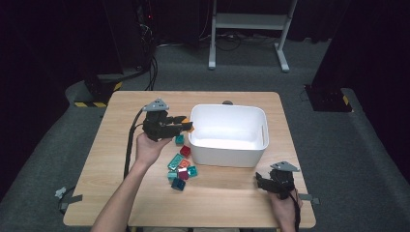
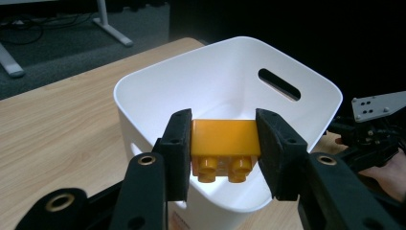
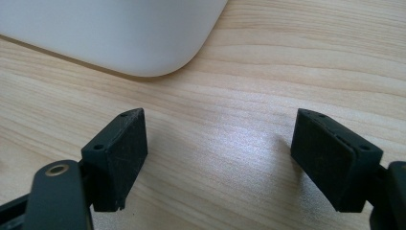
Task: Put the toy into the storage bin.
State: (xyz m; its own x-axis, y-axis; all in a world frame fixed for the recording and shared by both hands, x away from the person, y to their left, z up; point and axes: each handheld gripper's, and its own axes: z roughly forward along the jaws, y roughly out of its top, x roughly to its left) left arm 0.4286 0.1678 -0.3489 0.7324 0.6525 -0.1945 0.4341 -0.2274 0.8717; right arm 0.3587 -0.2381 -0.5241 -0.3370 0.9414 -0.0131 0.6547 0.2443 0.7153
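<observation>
An orange two-stud brick (image 2: 224, 146) is clamped between the pads of my left gripper (image 2: 224, 148), studs facing down, just over the near rim of the white bin (image 2: 143, 81). In the high view that left gripper (image 1: 183, 124) hovers at the left rim of the white bin (image 1: 227, 153) with the orange brick (image 1: 188, 126) at its tip. My right gripper (image 3: 218, 158) stands open over bare wood, nothing between its fingers, close to a rounded corner of the bin (image 3: 143, 43). From above, the right gripper (image 1: 263, 181) rests near the table's front right.
Several loose bricks (image 1: 180, 166) in teal, red, orange and dark blue lie on the wooden table (image 1: 121, 183) just left of the bin's front corner. The bin looks empty inside. A white frame stand (image 1: 249, 21) is on the floor beyond the table.
</observation>
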